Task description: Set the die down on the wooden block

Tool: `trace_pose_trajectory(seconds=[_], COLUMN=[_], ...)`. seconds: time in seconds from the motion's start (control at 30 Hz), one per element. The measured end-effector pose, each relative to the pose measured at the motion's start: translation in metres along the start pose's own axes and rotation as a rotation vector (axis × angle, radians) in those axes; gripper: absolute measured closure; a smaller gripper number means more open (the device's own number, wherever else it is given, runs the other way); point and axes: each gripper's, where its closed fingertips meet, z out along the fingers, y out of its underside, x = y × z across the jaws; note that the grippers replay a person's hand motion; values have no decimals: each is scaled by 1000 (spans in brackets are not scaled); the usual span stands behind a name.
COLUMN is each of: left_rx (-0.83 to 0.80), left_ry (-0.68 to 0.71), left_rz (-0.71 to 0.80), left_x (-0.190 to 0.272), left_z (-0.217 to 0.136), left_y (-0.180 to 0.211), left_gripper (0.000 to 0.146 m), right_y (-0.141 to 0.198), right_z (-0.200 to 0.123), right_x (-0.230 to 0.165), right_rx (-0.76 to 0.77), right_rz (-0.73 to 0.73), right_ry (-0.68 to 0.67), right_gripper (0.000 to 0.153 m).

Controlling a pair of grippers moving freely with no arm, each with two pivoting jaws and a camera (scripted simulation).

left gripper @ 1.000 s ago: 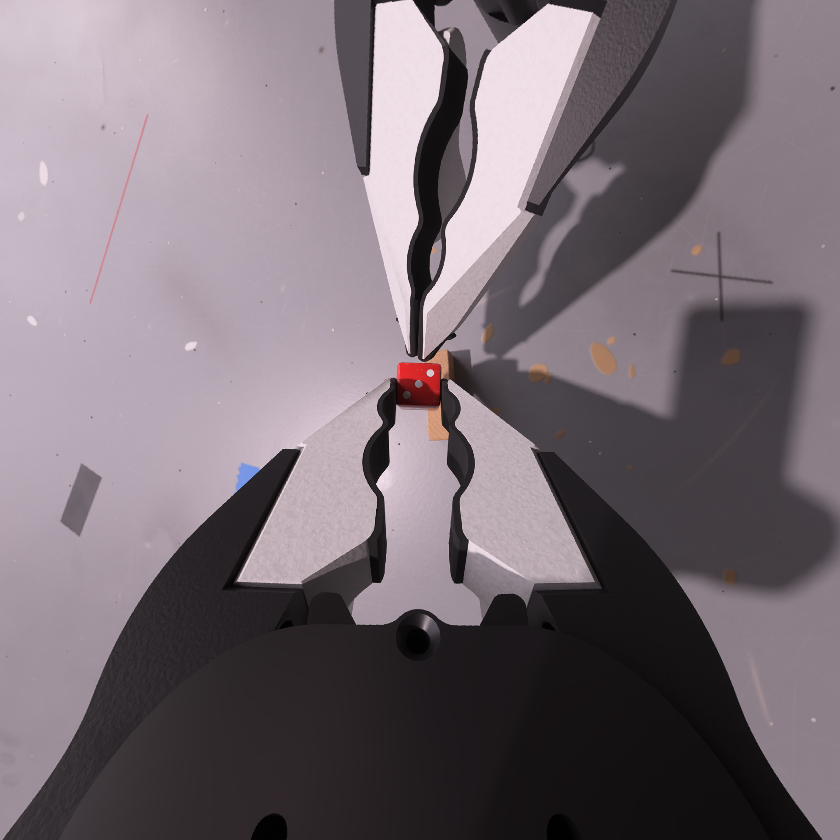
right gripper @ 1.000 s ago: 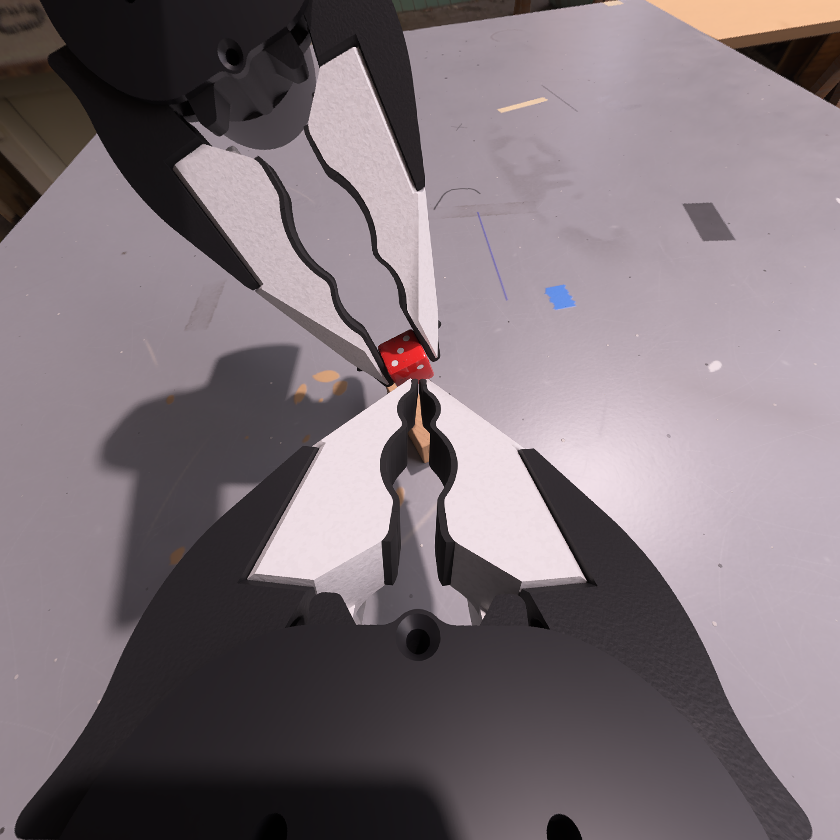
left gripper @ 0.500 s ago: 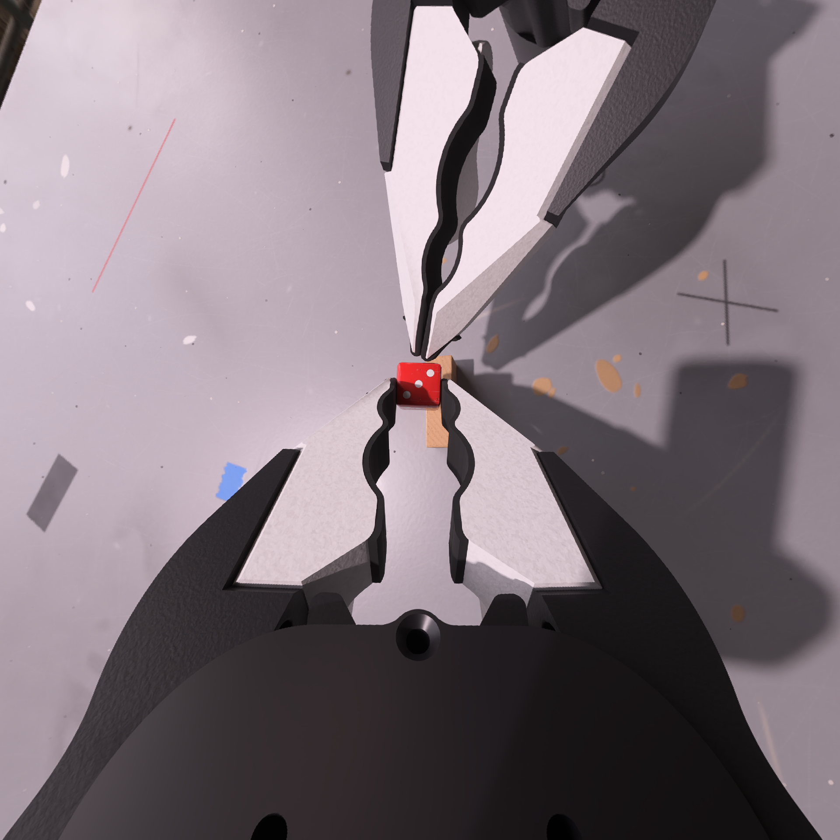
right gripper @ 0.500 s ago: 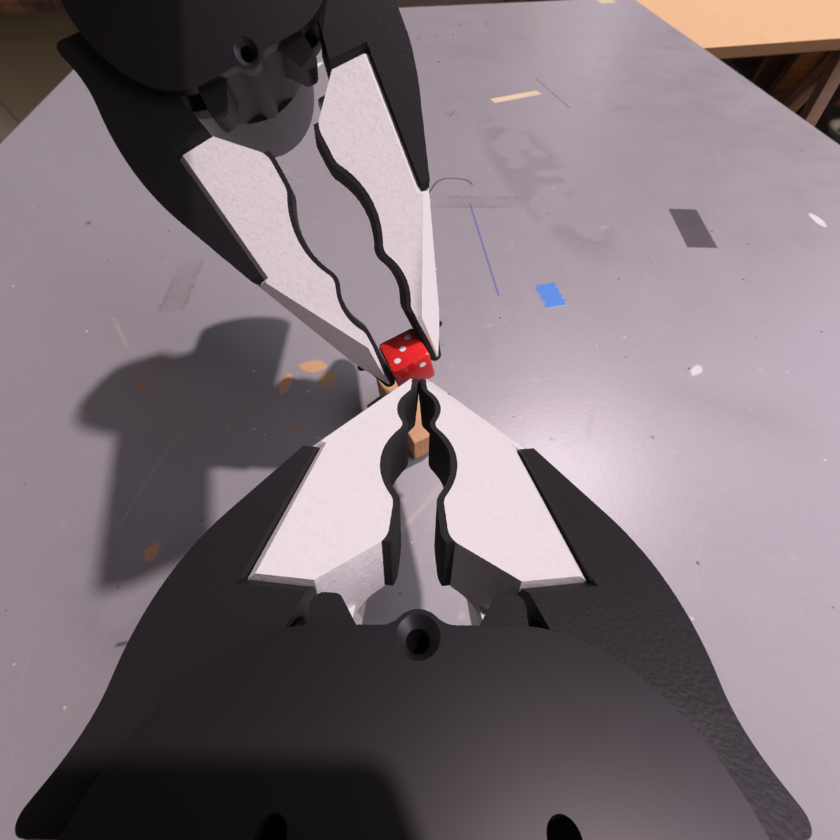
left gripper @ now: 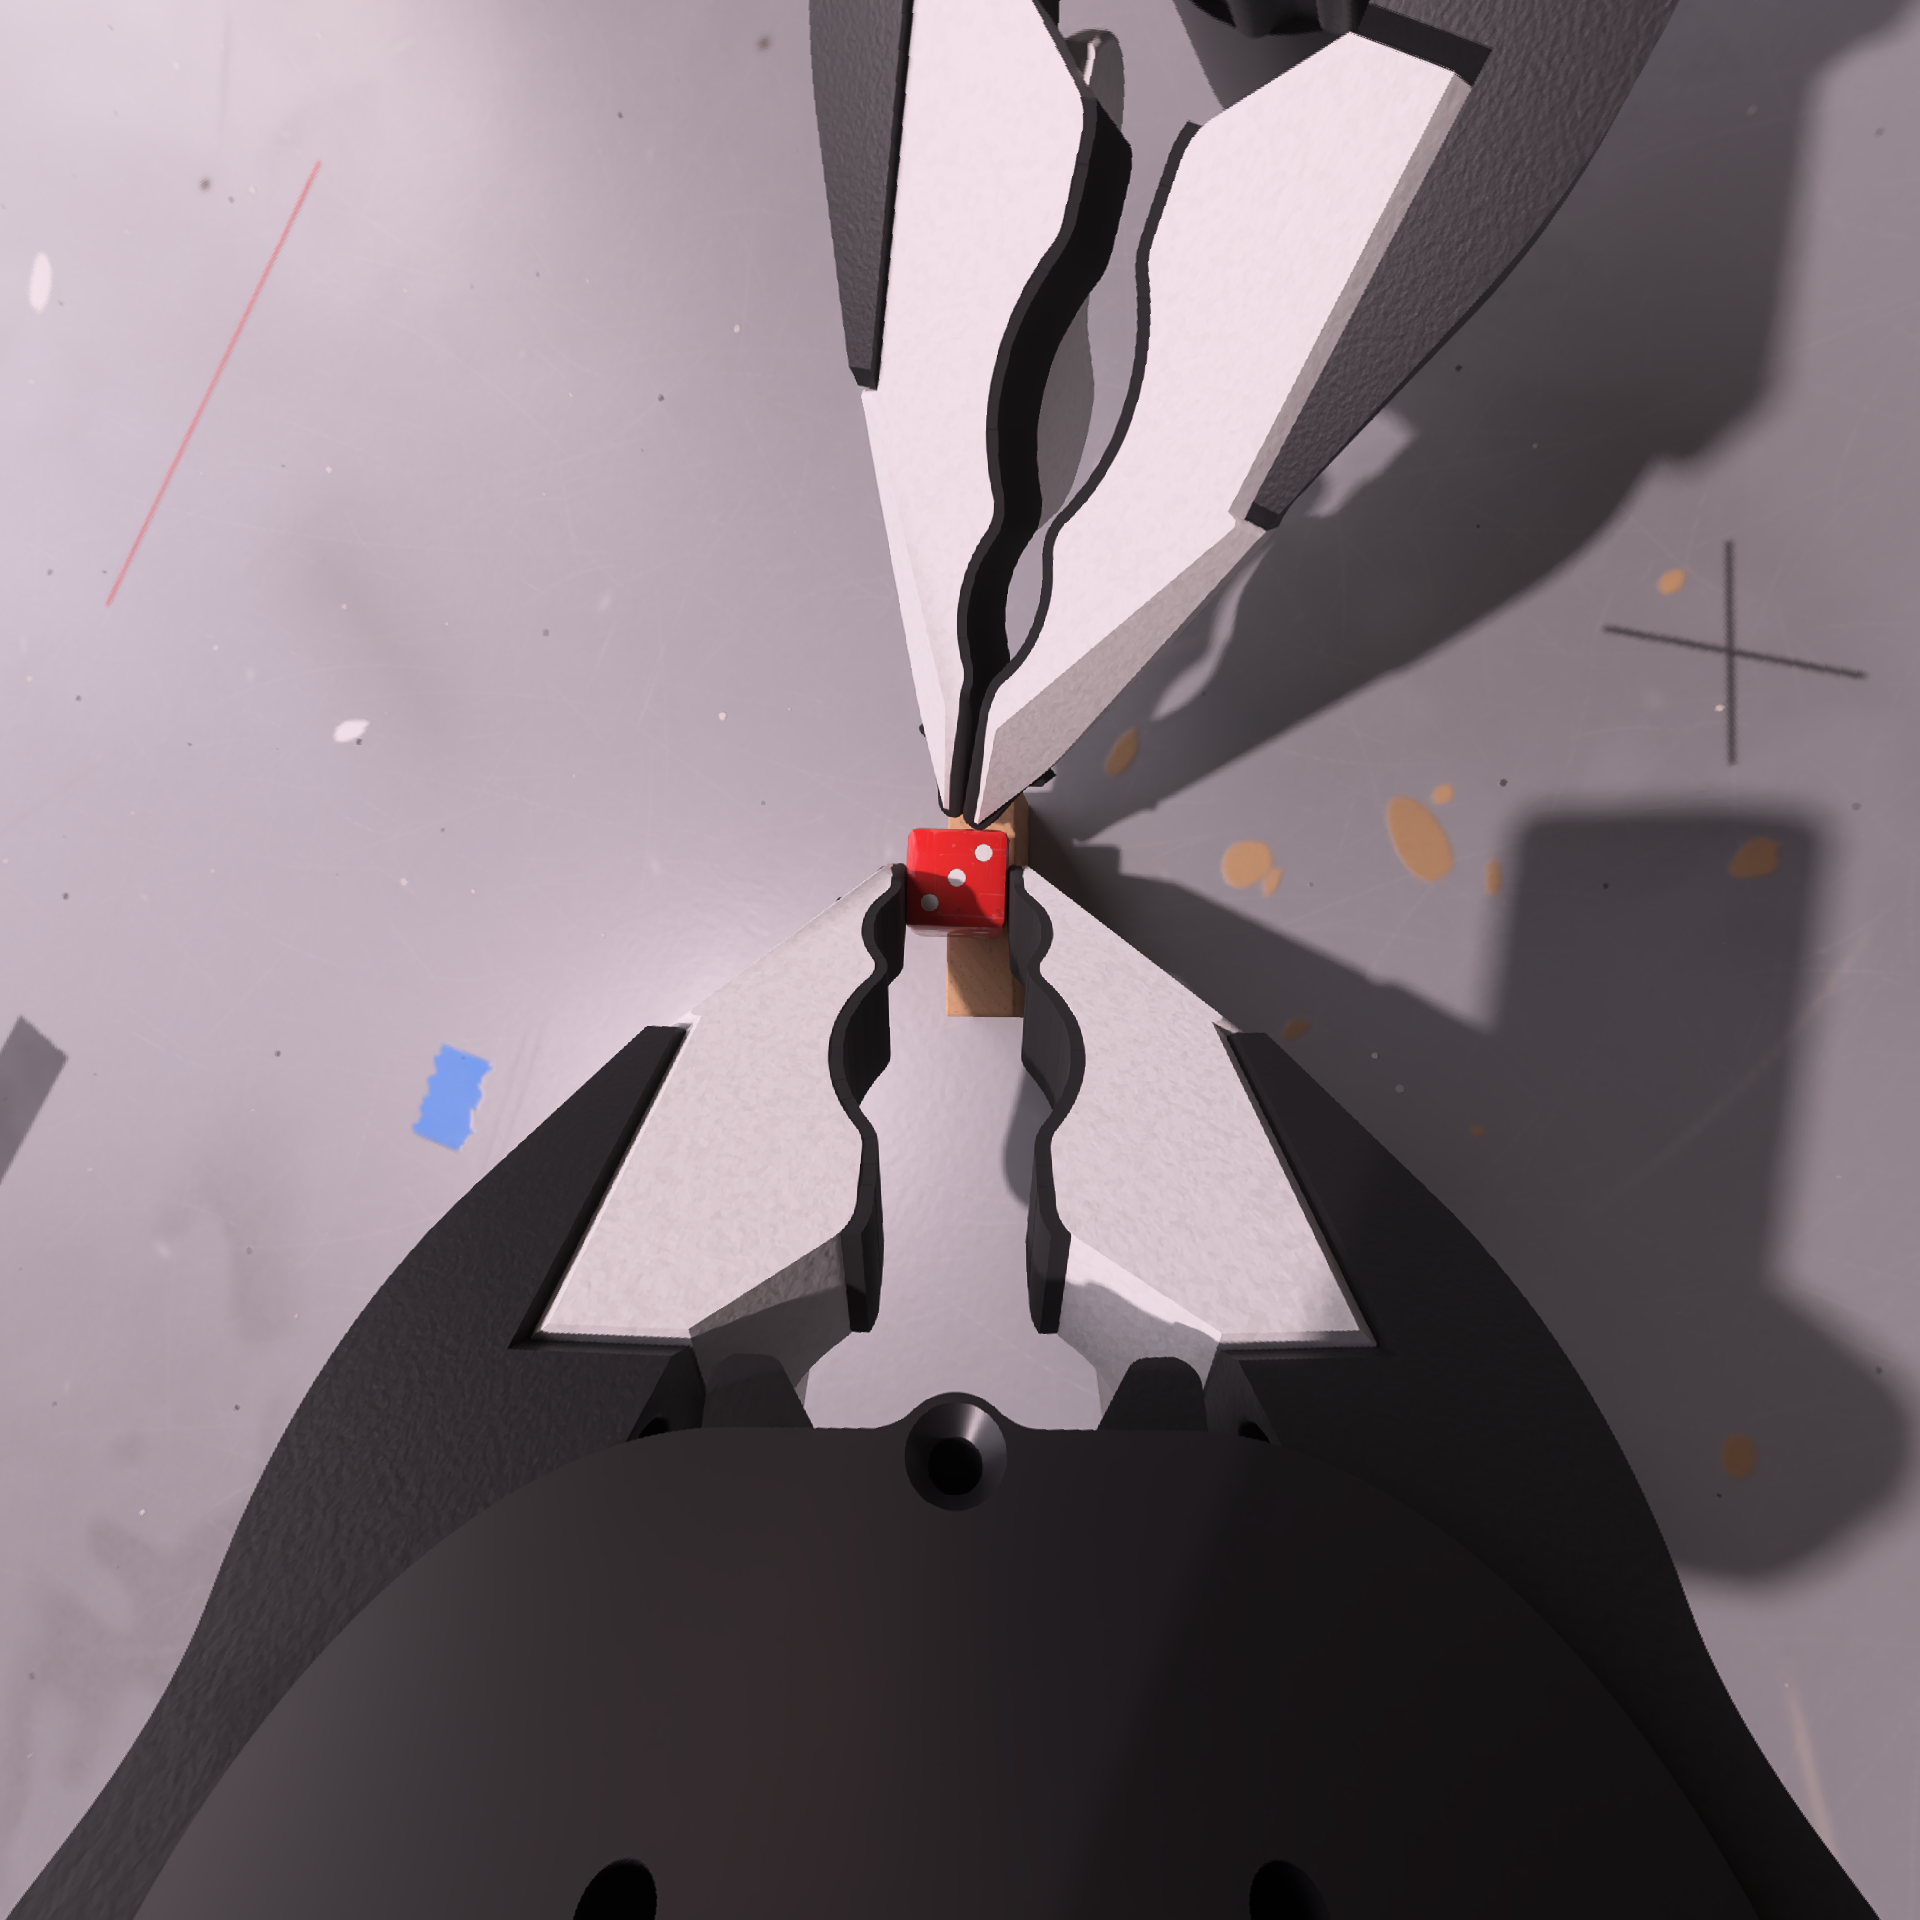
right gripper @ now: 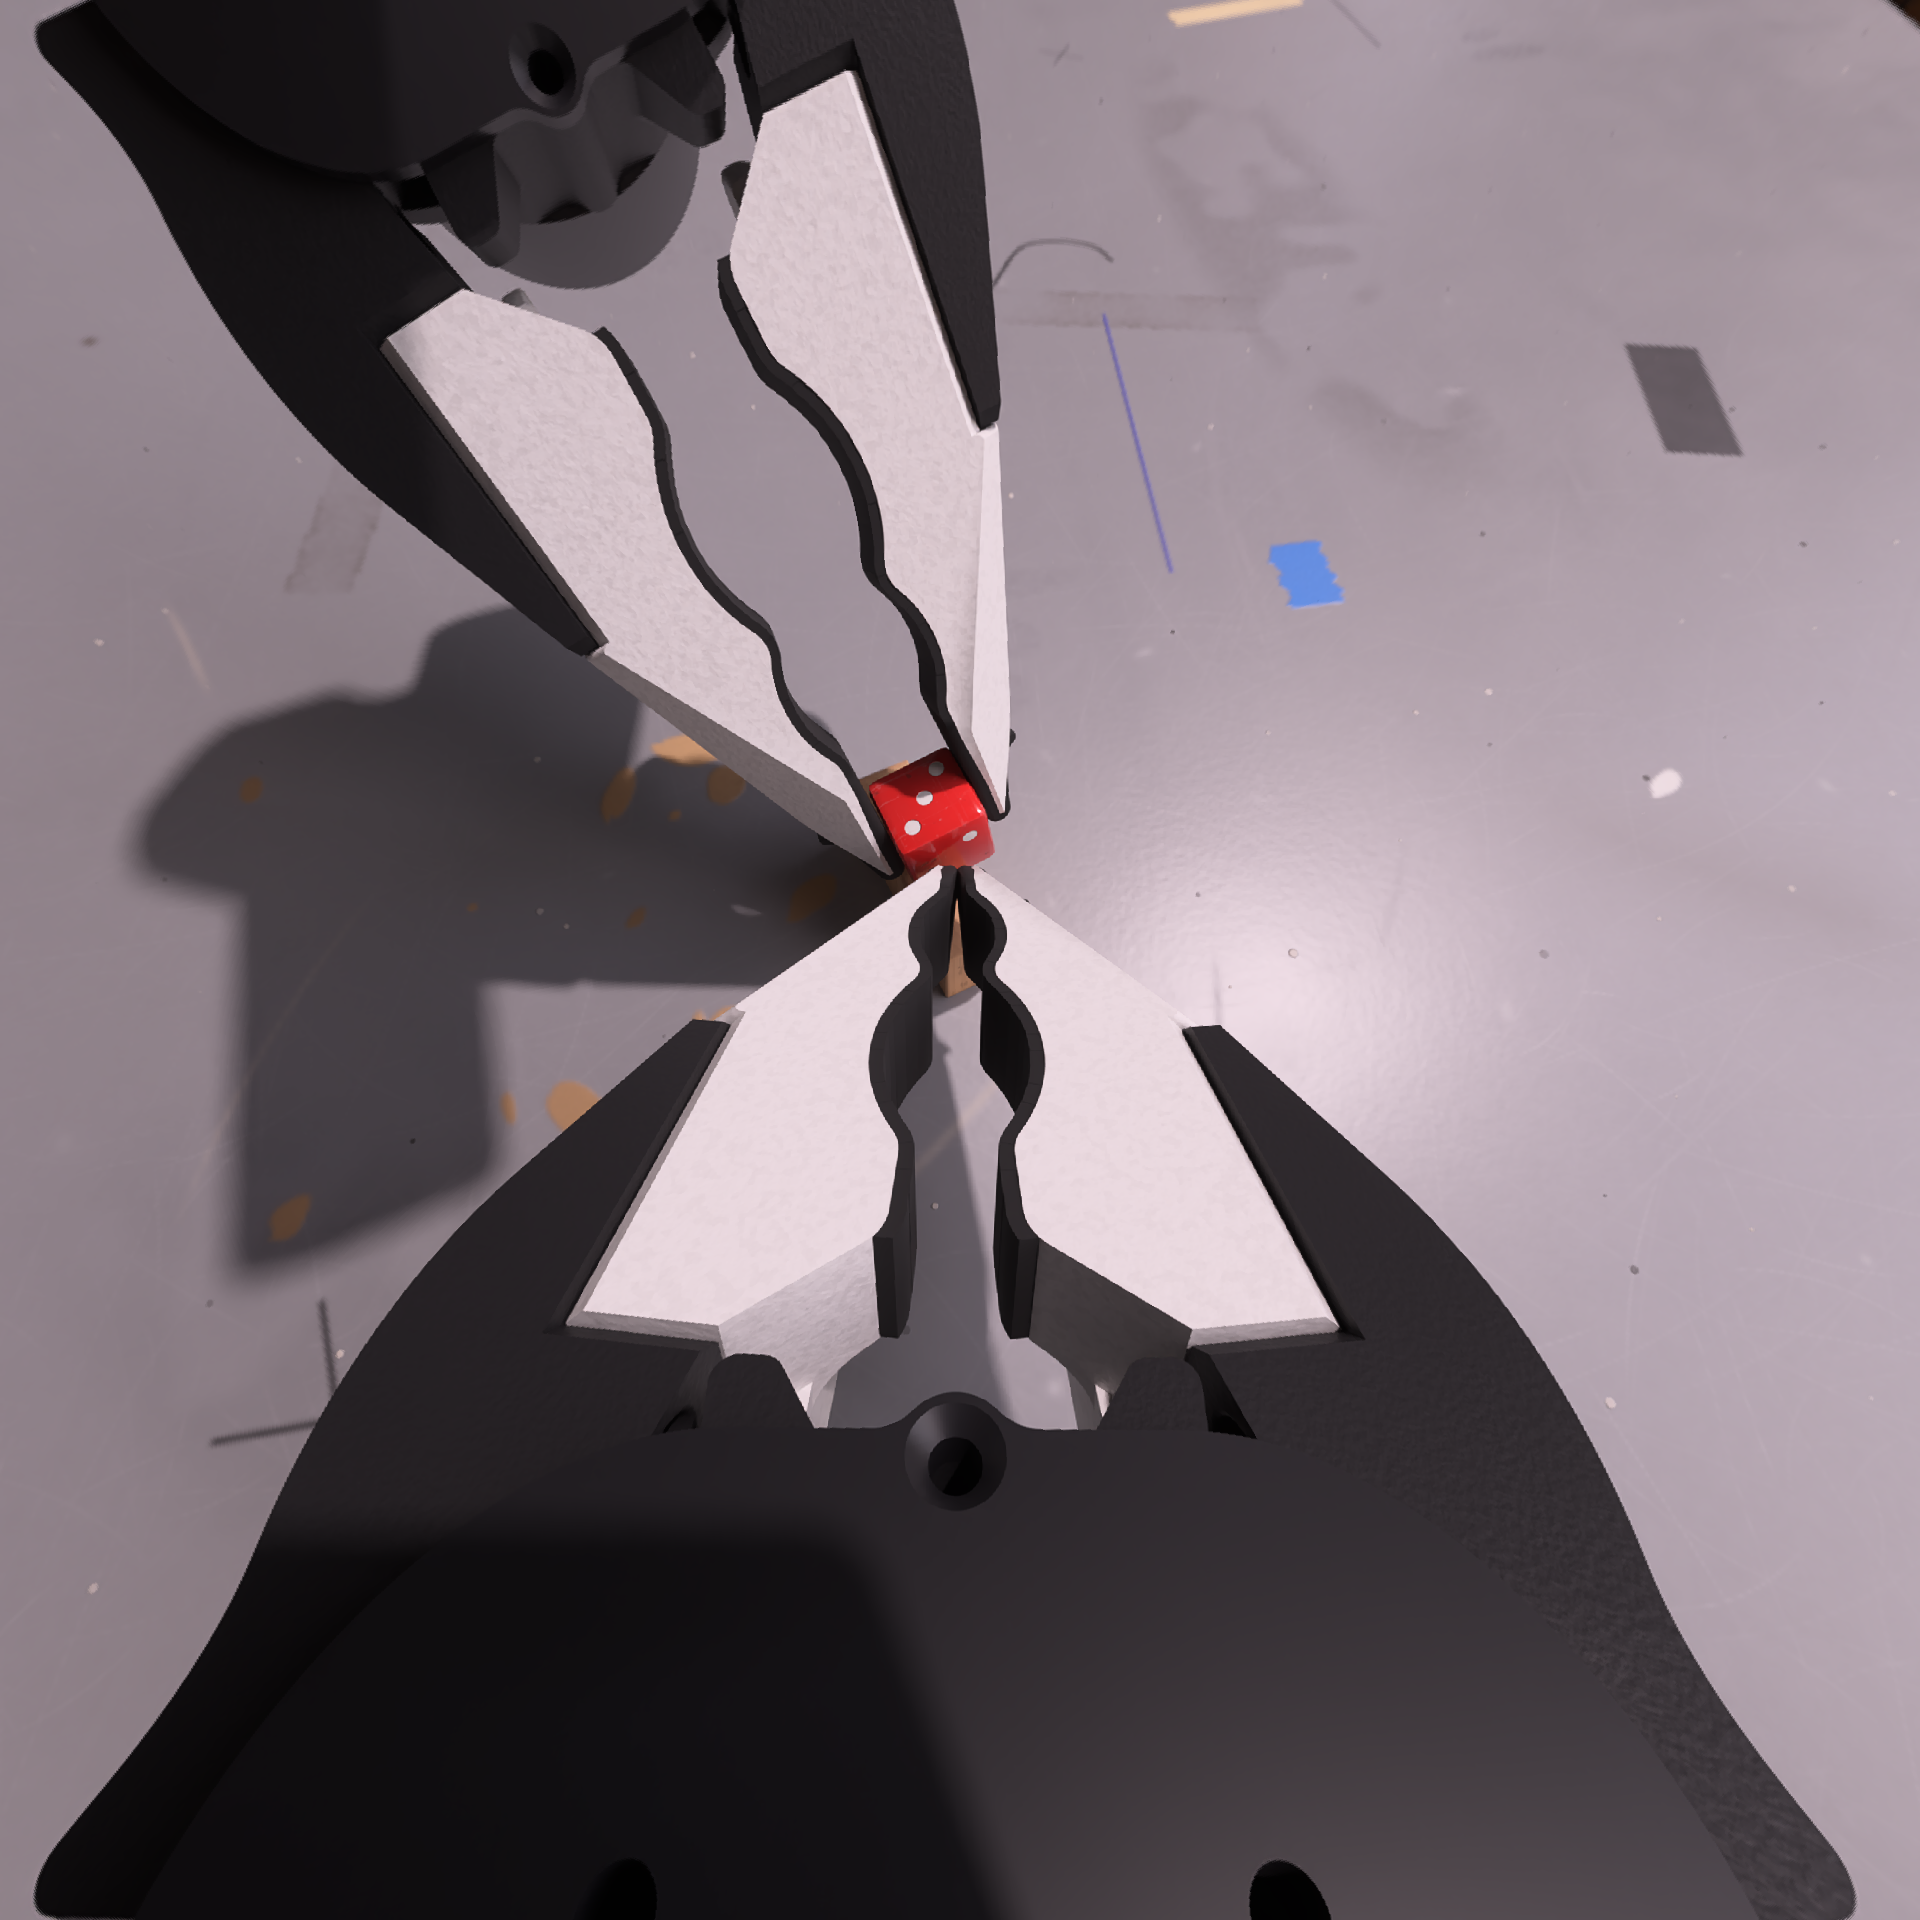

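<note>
My left gripper (left gripper: 956,883) is shut on a red die (left gripper: 957,878) with white pips, held at its fingertips. The die sits right over the top of a small upright wooden block (left gripper: 982,977), which stands on the grey table; I cannot tell whether they touch. My right gripper (right gripper: 956,883) is shut, its tips nearly together, pointing at the die from the opposite side. In the right wrist view the die (right gripper: 928,816) shows between the left gripper's fingertips (right gripper: 935,821), with the block (right gripper: 954,961) just below it. The right gripper also shows in the left wrist view (left gripper: 966,810).
The grey table (left gripper: 468,623) bears marks: a blue patch (left gripper: 453,1096), a thin red line (left gripper: 213,379), a black cross (left gripper: 1730,655) and orange spots (left gripper: 1418,836). A dark grey patch (right gripper: 1681,400) and a blue line (right gripper: 1138,442) lie farther off. Both grippers cast large shadows.
The die stays in my left gripper over the block. Both views have shifted slightly against the table marks, and the two grippers look a little closer together.
</note>
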Motion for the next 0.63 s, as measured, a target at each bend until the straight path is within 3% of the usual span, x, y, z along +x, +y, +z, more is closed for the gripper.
trace_pose_trajectory(seconds=[0.63], left_rx=[55], left_ry=[-12], left_rz=[-87], left_x=[0], left_z=[-4], left_y=[4], left_gripper=[122], right_y=[4], right_z=[-2], right_x=[5], right_rx=[-5], right_rz=[9], right_ry=[-3], right_gripper=[153])
